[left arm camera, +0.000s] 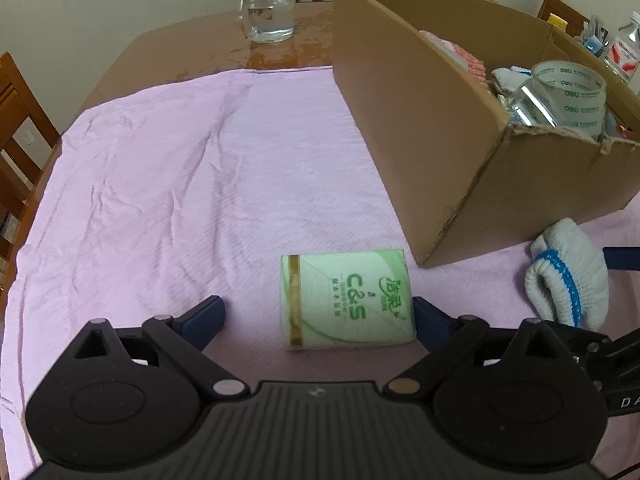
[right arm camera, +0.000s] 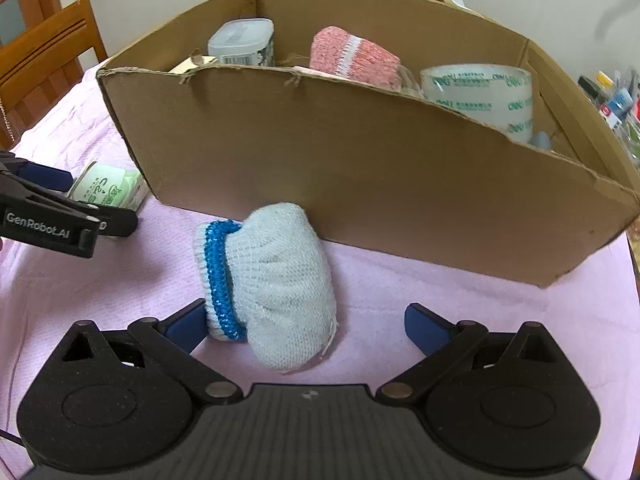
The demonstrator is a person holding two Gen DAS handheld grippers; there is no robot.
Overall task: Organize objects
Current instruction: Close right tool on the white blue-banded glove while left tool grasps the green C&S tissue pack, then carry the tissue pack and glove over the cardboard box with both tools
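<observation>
A green-and-white wrapped tissue pack [left arm camera: 346, 300] lies on the pink cloth [left arm camera: 160, 184]. My left gripper [left arm camera: 318, 308] is open around it: its right fingertip is at the pack's right edge and its left fingertip stands well off to the left. In the right wrist view, a rolled white knit glove with a blue cuff band [right arm camera: 276, 284] lies against the front wall of the cardboard box [right arm camera: 360, 176]. My right gripper [right arm camera: 305, 314] is open around it, with the left fingertip at the cuff and the right fingertip apart from it. The same pack [right arm camera: 110, 188] appears there beside the left gripper's fingers [right arm camera: 48, 178].
The box holds a clear tape roll [right arm camera: 488, 92], a pink knit bundle [right arm camera: 352, 56] and a grey-lidded tub [right arm camera: 244, 42]. A glass jug of water [left arm camera: 270, 8] stands on the bare table behind the cloth. Wooden chairs [left arm camera: 16, 120] surround the table. Bottles [left arm camera: 624, 46] stand at the far right.
</observation>
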